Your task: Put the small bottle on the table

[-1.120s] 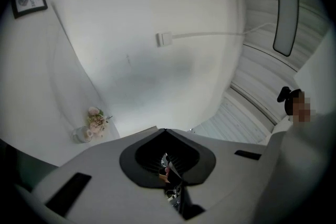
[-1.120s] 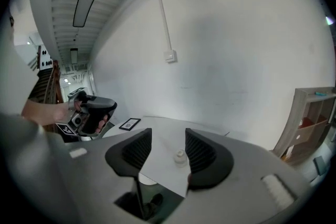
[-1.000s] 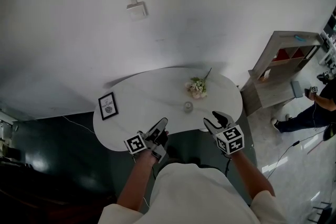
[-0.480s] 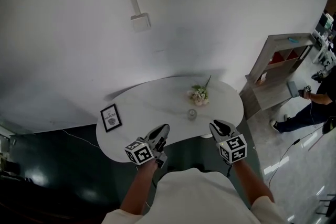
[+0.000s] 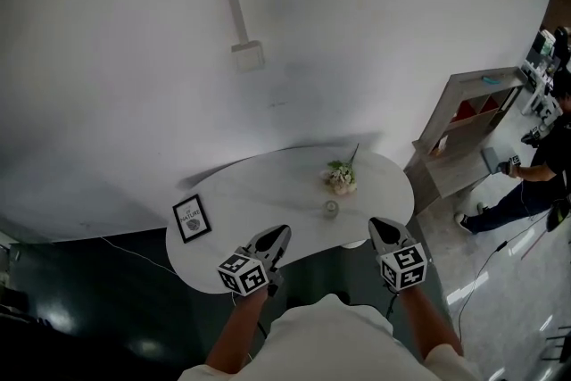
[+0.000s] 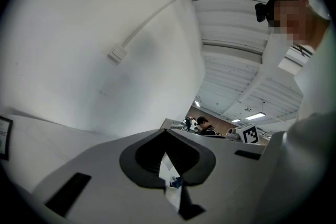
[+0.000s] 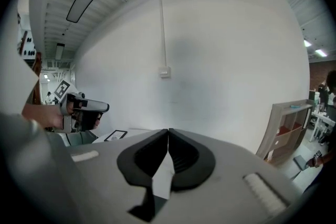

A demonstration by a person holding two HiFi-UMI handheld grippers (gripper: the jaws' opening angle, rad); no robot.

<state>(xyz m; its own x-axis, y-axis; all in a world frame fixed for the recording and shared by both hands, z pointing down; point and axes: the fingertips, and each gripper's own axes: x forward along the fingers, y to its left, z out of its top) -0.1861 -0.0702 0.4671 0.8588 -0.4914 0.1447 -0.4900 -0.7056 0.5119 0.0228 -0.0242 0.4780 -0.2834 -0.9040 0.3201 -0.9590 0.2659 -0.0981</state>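
White table (image 5: 268,187) fills the middle. Grey shelf (image 5: 464,116) stands just off the table's right end. Left gripper (image 5: 278,234) hangs at the table's near edge, jaws pinched together, nothing in them. Right gripper (image 5: 382,227) sits at that same edge further right, jaws tip to tip and empty too. Frame (image 5: 192,219) rests on the table's left end. Flowers (image 5: 340,177) lie right of its centre. And the bottle (image 5: 331,209) stands upright on the table, just nearer than the flowers, clear of both grippers.
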